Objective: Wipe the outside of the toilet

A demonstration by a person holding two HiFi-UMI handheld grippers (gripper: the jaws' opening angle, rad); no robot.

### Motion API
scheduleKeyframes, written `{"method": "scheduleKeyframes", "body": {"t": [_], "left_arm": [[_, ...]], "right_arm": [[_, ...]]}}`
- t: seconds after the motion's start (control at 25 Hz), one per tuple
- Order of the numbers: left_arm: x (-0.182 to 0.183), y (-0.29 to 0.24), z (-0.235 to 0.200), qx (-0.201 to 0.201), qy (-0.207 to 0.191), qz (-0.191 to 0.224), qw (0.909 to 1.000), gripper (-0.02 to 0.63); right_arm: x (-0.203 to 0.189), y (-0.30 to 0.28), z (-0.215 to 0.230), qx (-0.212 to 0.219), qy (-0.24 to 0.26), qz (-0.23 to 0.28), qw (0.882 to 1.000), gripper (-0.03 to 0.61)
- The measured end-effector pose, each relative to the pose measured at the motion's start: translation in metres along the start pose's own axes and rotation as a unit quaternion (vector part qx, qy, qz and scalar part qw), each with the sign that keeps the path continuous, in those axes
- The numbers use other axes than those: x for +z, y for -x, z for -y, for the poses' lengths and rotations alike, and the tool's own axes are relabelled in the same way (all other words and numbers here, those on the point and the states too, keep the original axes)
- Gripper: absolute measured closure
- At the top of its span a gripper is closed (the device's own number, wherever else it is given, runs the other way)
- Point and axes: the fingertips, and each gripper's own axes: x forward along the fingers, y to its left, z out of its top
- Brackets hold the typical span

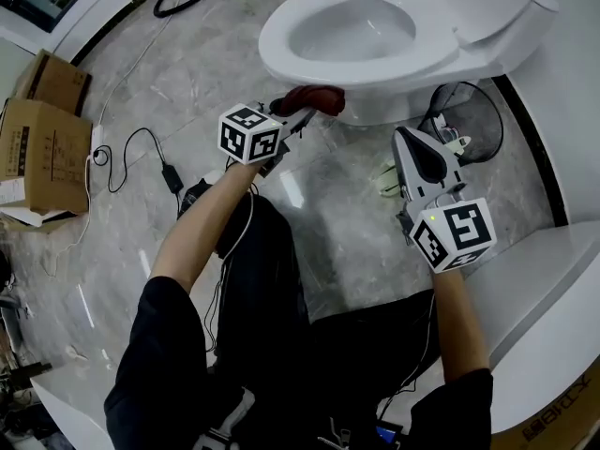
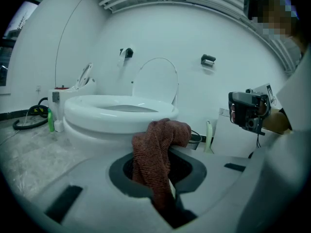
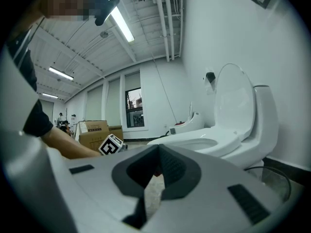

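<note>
A white toilet (image 1: 281,59) with its lid up stands at the top of the head view. My left gripper (image 1: 302,111) is shut on a dark red cloth (image 1: 314,98), which rests against the front of the bowl just under the rim. In the left gripper view the cloth (image 2: 158,149) hangs folded between the jaws, with the toilet (image 2: 116,115) close behind it. My right gripper (image 1: 405,137) hovers to the right of the bowl, shut with nothing in it. In the right gripper view, the right gripper (image 3: 153,178) points past the toilet (image 3: 209,140).
A wire waste basket (image 1: 466,120) stands right of the toilet base, with a pale green-white object (image 1: 386,178) lying on the marble floor near it. Cables (image 1: 141,157) and cardboard boxes (image 1: 42,143) lie to the left. A white fixture (image 1: 553,289) borders the right side.
</note>
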Motion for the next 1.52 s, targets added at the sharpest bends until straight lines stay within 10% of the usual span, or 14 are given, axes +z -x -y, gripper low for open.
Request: {"method": "scheduleKeyframes", "body": {"t": [0.72,1.52], "left_arm": [[0.032,-0.019,0.082,-0.066,-0.056,0.088,0.9924,0.543],[-0.012,-0.173,0.090,-0.015,0.133,0.065,0.9888,0.549]], "right_arm": [[-0.010,-0.002,0.025,-0.032,0.014,-0.006,0.999,0.577],[-0.038,0.044,0.055,-0.086,0.007,-0.032,0.996,0.577]]}}
